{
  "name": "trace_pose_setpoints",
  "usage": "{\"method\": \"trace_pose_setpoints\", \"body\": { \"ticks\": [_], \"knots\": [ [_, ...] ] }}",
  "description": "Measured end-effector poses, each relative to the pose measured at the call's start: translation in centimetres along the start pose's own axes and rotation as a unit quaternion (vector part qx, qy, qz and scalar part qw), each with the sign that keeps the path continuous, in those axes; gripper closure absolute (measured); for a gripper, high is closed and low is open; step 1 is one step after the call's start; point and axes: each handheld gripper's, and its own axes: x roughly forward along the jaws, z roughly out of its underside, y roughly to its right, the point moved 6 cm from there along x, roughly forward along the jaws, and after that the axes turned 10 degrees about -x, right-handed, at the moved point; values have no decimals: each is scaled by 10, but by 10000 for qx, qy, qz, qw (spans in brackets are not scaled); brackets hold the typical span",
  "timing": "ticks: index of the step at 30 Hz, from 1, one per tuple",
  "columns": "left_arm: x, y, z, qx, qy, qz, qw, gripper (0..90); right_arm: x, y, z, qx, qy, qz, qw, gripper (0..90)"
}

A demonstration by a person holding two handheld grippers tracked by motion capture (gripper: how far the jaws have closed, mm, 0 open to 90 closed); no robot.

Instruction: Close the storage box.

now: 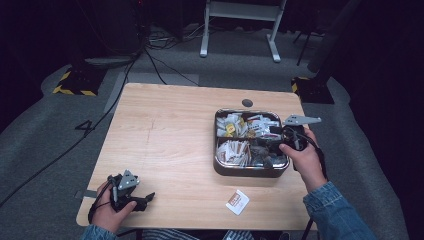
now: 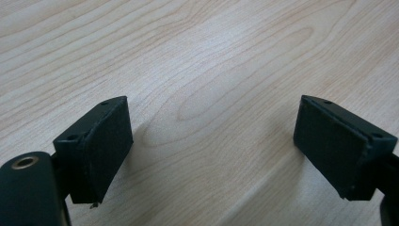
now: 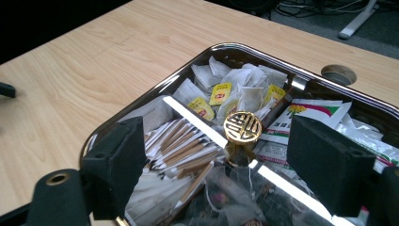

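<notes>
A shiny metal tray (image 1: 218,167) with four compartments stands on the right half of the wooden table (image 1: 165,130). It holds yellow-tagged tea bags (image 3: 219,92), paper sticks (image 3: 181,146), printed sachets (image 3: 306,113) and darker clear bags. A gold knob (image 3: 242,127) rises where the dividers cross. My right gripper (image 1: 276,142) reaches in over the tray's right rim, open, its jaws either side of the knob and short of it (image 3: 216,141). My left gripper (image 1: 146,201) rests at the table's front left corner, open over bare wood (image 2: 211,136).
A small white and orange sachet (image 1: 237,201) lies loose near the front edge, below the tray. A round cable hole (image 1: 247,103) sits behind the tray. Cables and a desk frame (image 1: 240,20) are on the floor beyond the table.
</notes>
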Motion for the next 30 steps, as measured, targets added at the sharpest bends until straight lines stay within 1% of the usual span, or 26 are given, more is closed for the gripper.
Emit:
{"method": "trace_pose_setpoints", "body": {
  "ticks": [2,5,8,11,13,14,15,18,22,24,26,30],
  "knots": [
    [0,0,0,-4,-2,-2,10000,125,-10,-1,2,-8,61,-29,10000,211],
    [0,0,0,-2,-4,-5,10000,125,-22,-2,6,-30,63,-10,10000,210],
    [0,0,0,-4,-4,-1,10000,125,-34,0,14,-22,16,81,10000,213],
    [0,0,0,-5,-3,-2,10000,125,-48,2,24,-8,-90,95,9999,223],
    [0,0,0,-5,-4,-1,10000,125,-56,5,30,2,-114,181,9998,225],
    [0,0,0,-5,-4,-1,10000,125,-56,5,30,2,-114,181,9998,225],
    [0,0,0,-5,-3,-1,10000,125,-63,7,36,47,-104,283,9995,223],
    [0,0,0,-5,-4,-1,10000,125,-73,9,46,97,-105,367,9992,220],
    [0,0,0,-6,-4,-1,10000,125,-82,9,59,144,-169,418,9989,211],
    [0,0,0,-7,-5,-1,10000,125,-85,7,67,162,-244,389,9988,213],
    [0,0,0,-7,-4,-1,10000,125,-89,4,75,140,-302,295,9990,202],
    [0,0,0,-7,-3,-1,10000,125,-91,2,90,197,-321,295,9989,183]
  ]
}}
